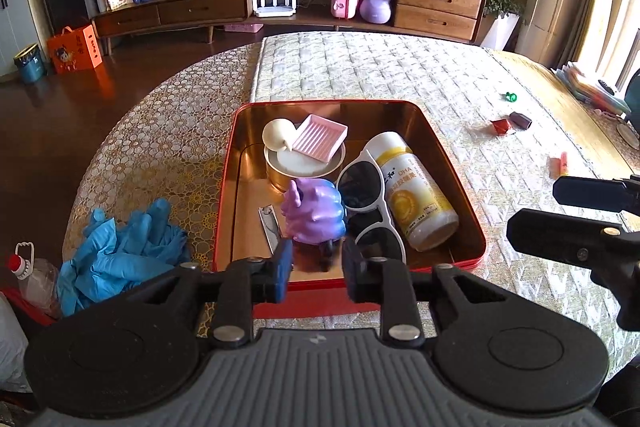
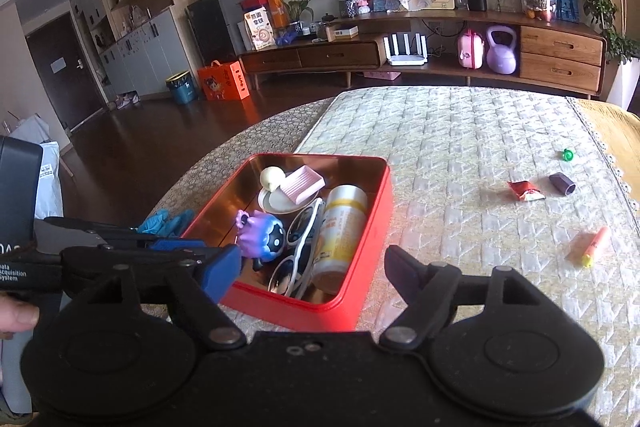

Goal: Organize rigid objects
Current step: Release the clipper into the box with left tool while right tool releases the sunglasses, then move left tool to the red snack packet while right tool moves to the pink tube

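A red tin with a gold inside sits on the quilted table. In it lie a purple toy, white-framed sunglasses, a yellow-labelled bottle, a pink ridged dish, a cream figure, a round lid and a nail clipper. My left gripper hovers over the tin's near edge, just behind the toy, open and holding nothing. My right gripper stands wide open and empty above the tin's near right corner.
Blue gloves and a red-capped plastic bottle lie left of the tin. To its right on the quilt are a red wrapper, a purple cap, a green piece and an orange marker.
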A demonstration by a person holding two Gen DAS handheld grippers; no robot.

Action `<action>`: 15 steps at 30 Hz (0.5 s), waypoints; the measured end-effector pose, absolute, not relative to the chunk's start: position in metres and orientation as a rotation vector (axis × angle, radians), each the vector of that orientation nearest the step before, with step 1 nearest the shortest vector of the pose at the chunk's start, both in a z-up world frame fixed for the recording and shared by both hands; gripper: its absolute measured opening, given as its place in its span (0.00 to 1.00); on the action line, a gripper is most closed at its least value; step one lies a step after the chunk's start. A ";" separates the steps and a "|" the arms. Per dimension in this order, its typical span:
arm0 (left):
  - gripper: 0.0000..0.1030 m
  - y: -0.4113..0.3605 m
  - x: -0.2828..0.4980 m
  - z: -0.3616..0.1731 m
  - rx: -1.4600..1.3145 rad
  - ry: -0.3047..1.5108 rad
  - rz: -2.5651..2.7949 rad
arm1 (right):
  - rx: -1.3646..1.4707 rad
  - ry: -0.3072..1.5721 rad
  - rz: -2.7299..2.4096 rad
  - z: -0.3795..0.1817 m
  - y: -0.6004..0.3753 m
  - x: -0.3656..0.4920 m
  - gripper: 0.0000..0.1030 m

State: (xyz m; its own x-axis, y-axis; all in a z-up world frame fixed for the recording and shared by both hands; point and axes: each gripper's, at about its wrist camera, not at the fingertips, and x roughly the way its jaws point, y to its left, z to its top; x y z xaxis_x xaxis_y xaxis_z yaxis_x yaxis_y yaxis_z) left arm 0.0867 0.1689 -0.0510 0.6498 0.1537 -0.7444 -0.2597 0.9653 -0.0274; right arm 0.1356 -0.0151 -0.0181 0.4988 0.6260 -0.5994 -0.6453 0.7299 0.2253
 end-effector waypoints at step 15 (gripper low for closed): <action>0.71 0.123 0.091 -0.041 -0.125 0.774 0.172 | 0.040 0.667 0.667 -0.021 -0.085 0.125 0.97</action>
State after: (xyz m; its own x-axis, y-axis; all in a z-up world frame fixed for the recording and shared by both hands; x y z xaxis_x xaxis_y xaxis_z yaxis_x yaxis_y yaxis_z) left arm 0.0908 0.1229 -0.0408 0.7019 0.1082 -0.7040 -0.2002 0.9785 -0.0492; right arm 0.1250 -0.0850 -0.0208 0.5873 0.5843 -0.5601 -0.5595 0.7931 0.2407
